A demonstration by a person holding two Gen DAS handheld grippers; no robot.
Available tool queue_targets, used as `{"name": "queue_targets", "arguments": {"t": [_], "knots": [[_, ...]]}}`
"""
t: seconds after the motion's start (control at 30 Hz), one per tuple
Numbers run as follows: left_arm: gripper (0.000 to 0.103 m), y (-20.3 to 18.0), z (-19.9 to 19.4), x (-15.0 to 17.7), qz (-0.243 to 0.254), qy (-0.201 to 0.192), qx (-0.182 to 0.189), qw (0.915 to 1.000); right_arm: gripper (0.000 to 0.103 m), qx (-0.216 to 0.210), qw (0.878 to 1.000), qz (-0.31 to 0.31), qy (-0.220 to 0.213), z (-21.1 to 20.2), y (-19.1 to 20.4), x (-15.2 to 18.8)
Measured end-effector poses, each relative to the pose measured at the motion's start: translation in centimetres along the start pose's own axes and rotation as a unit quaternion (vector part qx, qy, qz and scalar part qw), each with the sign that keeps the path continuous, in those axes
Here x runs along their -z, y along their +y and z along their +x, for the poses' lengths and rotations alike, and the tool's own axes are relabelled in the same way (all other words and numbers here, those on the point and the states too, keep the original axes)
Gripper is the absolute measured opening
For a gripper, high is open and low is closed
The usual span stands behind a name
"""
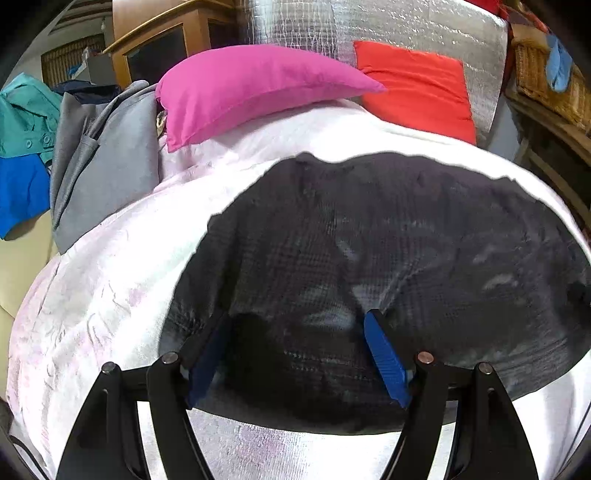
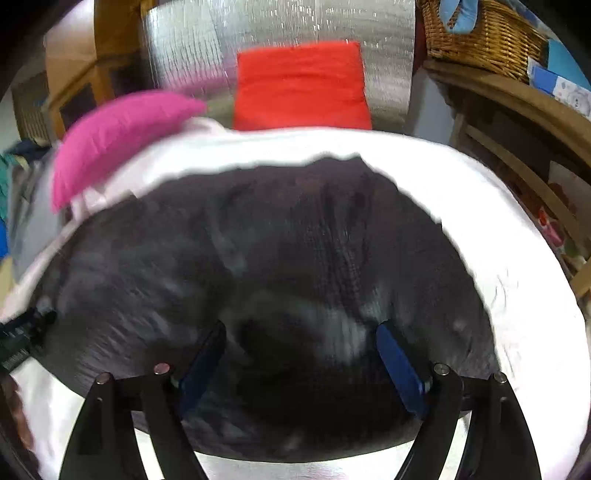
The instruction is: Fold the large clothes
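A large dark grey-black garment (image 1: 388, 251) lies spread flat on a white bed cover (image 1: 110, 280). It also fills the middle of the right wrist view (image 2: 258, 258), which is blurred. My left gripper (image 1: 295, 325) is open, its blue-padded fingers (image 1: 384, 354) wide apart just over the garment's near left part. My right gripper (image 2: 299, 332) is open too, its fingers (image 2: 399, 362) spread over the garment's near right part. Neither holds cloth. A bit of the other gripper (image 2: 22, 339) shows at the left edge of the right wrist view.
A pink pillow (image 1: 251, 88) and a red pillow (image 1: 417, 88) lie at the far end of the bed against a silver foil panel (image 1: 369, 26). Grey, teal and blue clothes (image 1: 99, 162) are piled at the left. A wicker basket (image 2: 480, 37) sits on wooden shelving at the right.
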State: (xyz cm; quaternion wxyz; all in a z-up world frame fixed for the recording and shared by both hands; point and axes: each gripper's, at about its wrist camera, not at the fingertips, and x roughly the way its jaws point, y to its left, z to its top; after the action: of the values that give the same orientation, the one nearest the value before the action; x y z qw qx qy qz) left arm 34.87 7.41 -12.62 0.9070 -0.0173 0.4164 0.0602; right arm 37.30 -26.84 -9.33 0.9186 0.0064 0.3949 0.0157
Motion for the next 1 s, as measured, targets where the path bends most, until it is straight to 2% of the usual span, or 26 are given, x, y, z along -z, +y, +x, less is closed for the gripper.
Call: {"name": "queue_targets", "arguments": {"t": [0.1,0.23,0.37,0.53,0.63,0.73,0.83,0.9,1.0], "knots": [[0.076,0.0,-1.6,-2.5,-0.009,-0.028,0.016,0.9994,0.086,-0.015,1.0,0.0,-0.014,-0.8,0.3,-3.1],[0.076,-2.4,-0.7,-6.7,0.013,-0.024,0.041,0.9988,0.086,-0.016,1.0,0.0,-0.008,1.4,0.9,-7.3],[0.076,-4.9,4.0,-9.3,0.036,0.025,0.041,0.9982,0.086,-0.025,0.999,0.006,0.029,5.8,1.1,-9.3],[0.077,-6.4,9.5,-9.2,0.042,0.096,0.03,0.994,0.086,-0.014,0.997,-0.008,0.077,11.1,1.3,-8.4],[0.084,-6.0,11.1,-8.6,0.02,0.109,0.034,0.9933,0.087,-0.012,0.995,0.015,0.097,13.2,0.4,-7.8],[0.084,-5.6,10.1,-8.6,0.023,0.105,0.04,0.9934,0.087,-0.024,0.996,0.022,0.087,12.2,-0.1,-7.9],[0.084,-3.7,6.8,-7.9,0.015,0.067,0.044,0.9967,0.087,-0.03,0.997,0.041,0.05,8.4,-2.2,-7.4],[0.084,-1.9,4.4,-6.8,0.002,0.042,0.047,0.998,0.087,-0.035,0.997,0.062,0.021,4.9,-4.4,-5.8],[0.084,0.5,2.5,-5.1,-0.013,0.027,0.043,0.9986,0.087,-0.035,0.996,0.079,0.008,1.8,-6.6,-3.0]]}}
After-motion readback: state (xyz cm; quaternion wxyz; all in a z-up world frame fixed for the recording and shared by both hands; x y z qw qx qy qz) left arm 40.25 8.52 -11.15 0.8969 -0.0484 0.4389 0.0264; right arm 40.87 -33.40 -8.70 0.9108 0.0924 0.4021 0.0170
